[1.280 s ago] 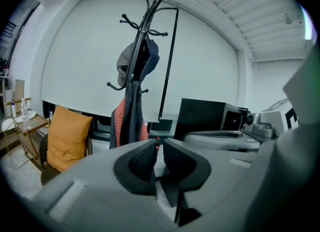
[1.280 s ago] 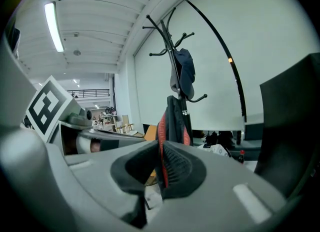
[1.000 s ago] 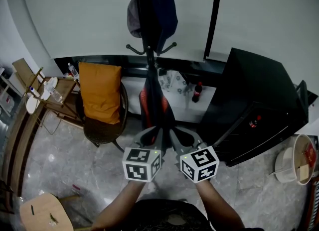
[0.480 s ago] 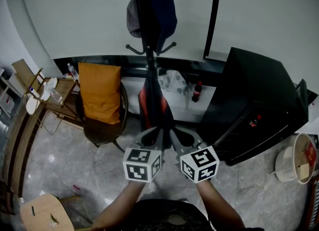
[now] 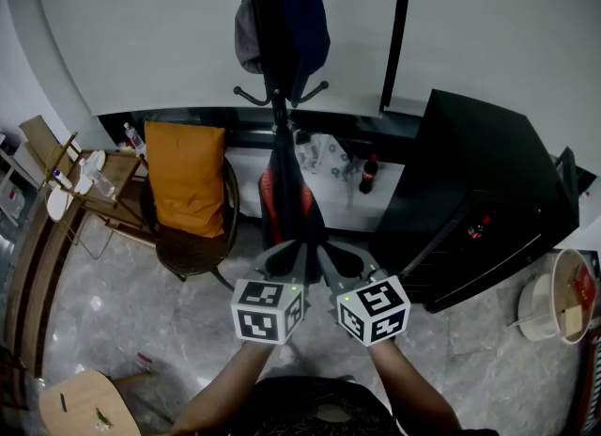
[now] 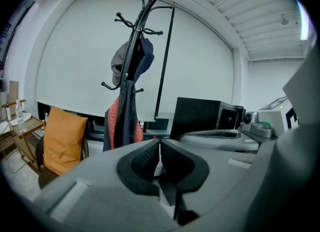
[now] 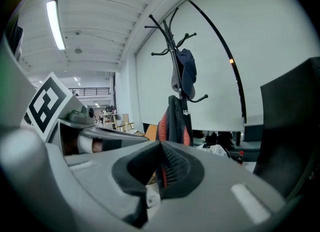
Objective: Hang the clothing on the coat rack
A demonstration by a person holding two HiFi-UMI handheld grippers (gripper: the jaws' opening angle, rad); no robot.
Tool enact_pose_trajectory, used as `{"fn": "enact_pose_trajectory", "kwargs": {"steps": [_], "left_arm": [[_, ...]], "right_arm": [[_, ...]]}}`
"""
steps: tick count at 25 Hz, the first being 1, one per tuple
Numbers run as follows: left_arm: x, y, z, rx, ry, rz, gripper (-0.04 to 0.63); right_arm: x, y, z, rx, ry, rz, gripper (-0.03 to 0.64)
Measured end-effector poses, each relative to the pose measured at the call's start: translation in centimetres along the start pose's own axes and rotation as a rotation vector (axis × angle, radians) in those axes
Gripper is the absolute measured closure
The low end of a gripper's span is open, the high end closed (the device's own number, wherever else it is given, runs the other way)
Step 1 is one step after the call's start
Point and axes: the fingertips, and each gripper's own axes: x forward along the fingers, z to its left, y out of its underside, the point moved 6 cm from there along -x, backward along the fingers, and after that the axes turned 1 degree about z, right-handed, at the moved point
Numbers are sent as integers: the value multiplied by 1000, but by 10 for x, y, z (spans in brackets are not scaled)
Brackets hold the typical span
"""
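Note:
A black coat rack (image 5: 274, 68) stands by the white wall, straight ahead of me. A dark cap (image 5: 282, 25) hangs high on it. Lower down hangs a dark jacket with red-orange trim (image 5: 286, 194), also in the left gripper view as jacket (image 6: 123, 118) and in the right gripper view as jacket (image 7: 174, 121). My left gripper (image 5: 299, 257) and right gripper (image 5: 316, 257) are held side by side, low and short of the rack. Both are shut with nothing between the jaws.
A chair with an orange cushion (image 5: 186, 176) stands left of the rack. A black cabinet (image 5: 474, 199) is to the right. A bottle (image 5: 369, 173) and a bag lie on the low ledge. A wooden stand (image 5: 70, 185) is at far left, buckets (image 5: 554, 307) at far right.
The head view has shifted slightly; the rack and chair sit a little lower-left in frame. Both grippers stay in place, side by side.

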Motion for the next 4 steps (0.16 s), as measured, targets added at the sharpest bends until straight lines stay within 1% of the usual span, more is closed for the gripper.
{"fn": "enact_pose_trajectory", "kwargs": {"steps": [4], "left_arm": [[-1,0,1,1,6,-1,581]], "right_arm": [[1,1,1,-2,5,4,615]]}}
